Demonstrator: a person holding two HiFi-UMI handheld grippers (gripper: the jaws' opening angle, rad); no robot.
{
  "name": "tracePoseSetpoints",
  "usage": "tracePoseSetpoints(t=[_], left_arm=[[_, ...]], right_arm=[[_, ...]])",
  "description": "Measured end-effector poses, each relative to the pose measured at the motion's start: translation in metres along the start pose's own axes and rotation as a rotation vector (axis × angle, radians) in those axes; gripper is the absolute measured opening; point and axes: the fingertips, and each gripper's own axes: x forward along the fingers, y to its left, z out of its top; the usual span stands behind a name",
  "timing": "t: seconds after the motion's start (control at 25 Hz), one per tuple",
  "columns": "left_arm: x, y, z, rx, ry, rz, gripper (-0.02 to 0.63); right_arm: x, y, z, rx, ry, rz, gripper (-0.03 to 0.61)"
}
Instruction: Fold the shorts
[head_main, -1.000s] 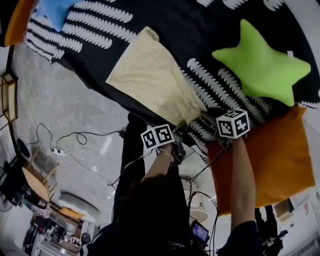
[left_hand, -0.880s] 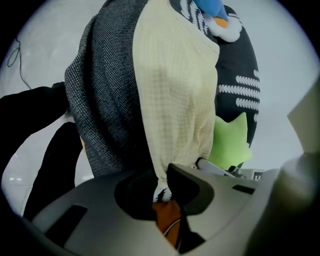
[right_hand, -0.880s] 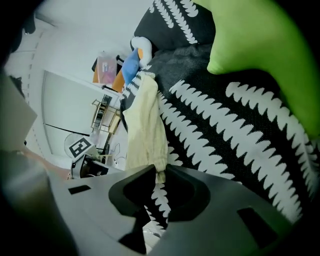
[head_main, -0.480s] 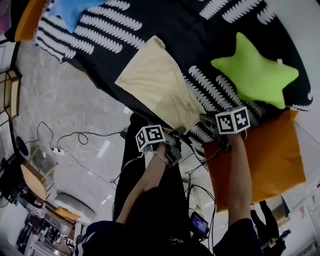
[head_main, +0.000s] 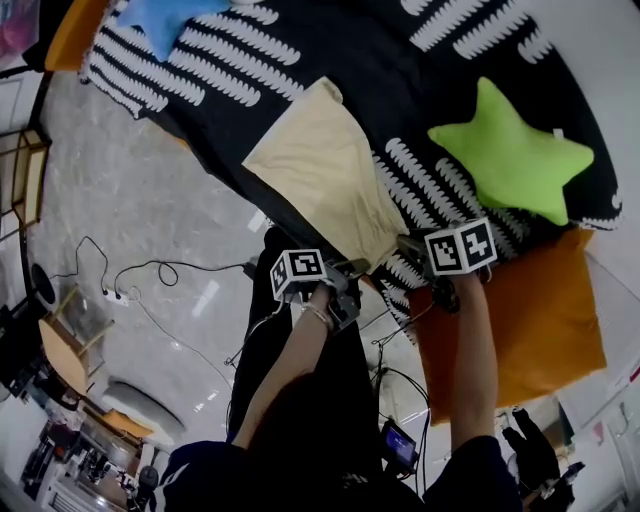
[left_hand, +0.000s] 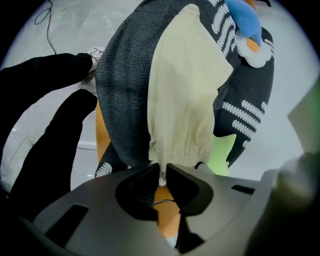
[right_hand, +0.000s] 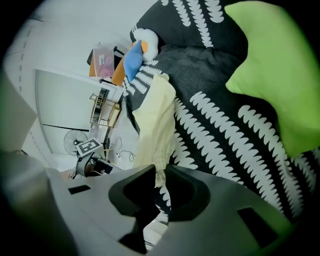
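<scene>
**Q:** Finger state to be entered?

**A:** Left gripper (left_hand: 162, 170): jaws nearly together, clamped on a bunched tuft of the gathered waistband of the shorts (left_hand: 185, 85). The jaws have just been closed a shade tighter, with fabric between them. Right gripper (right_hand: 161, 172): jaws likewise pinched on cream fabric at the other waistband corner.

**Q:** Position of the garment?

**A:** The shorts are laid out on the patterned blanket (head_main: 420, 60). The waistband is at the blanket's near edge, where both grippers are seen side by side in the head view. The hems lie toward the blanket's middle. A green star cushion (head_main: 510, 160) is noted to the right, apart from the cloth. An orange cushion (head_main: 540, 320) is noted at the near right corner.

**Q:** Step in hand?

**A:** Judged: the waistband is gripped at both corners and a fold is about to be made. Whether the cloth is already doubled lengthwise cannot be told.

**Q:** What is called for next?

**A:** Judged: both grips are to be kept and the waistband carried over toward the hems, with the two corners kept level so that the edges are matched. Uneven travel would likely skew the fold. Release is to be made only once the waistband is laid down.
</scene>
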Motion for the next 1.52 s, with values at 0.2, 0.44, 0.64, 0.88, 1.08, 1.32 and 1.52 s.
tracePoseSetpoints(t=[0.2, 0.44, 0.64, 0.88, 1.08, 1.32, 1.52], left_arm=[[-0.003, -0.007, 0.004, -0.025, -0.068, -0.062, 0.035], [-0.011, -0.031, 0.009, -0.100, -0.099, -0.185, 0.032], [-0.056, -0.066, 0.048, -0.121, -0.090, -0.263, 0.032], [-0.102, -0.089, 0.106, -0.087, -0.136, -0.209, 0.034], [-0.115, -0.108, 0.165, -0.154, -0.123, -0.238, 0.034], [-0.130, -0.103, 0.235, -0.093, -0.121, -0.109, 0.071], [-0.168, -0.089, 0.302, 0.124, -0.245, 0.026, 0.171]], right_arm=[[-0.005, 0.003, 0.005, 0.051, -0.004, 0.006, 0.074], [-0.032, 0.024, 0.025, 0.161, -0.080, 0.115, 0.074], [-0.018, 0.052, 0.071, 0.184, -0.074, 0.100, 0.074], [0.006, 0.096, 0.135, 0.420, -0.097, 0.158, 0.074], [0.034, 0.119, 0.193, 0.695, -0.193, 0.143, 0.074], [0.092, 0.103, 0.240, 1.078, -0.312, 0.168, 0.074], [0.150, 0.100, 0.281, 1.203, -0.346, 0.204, 0.074]])
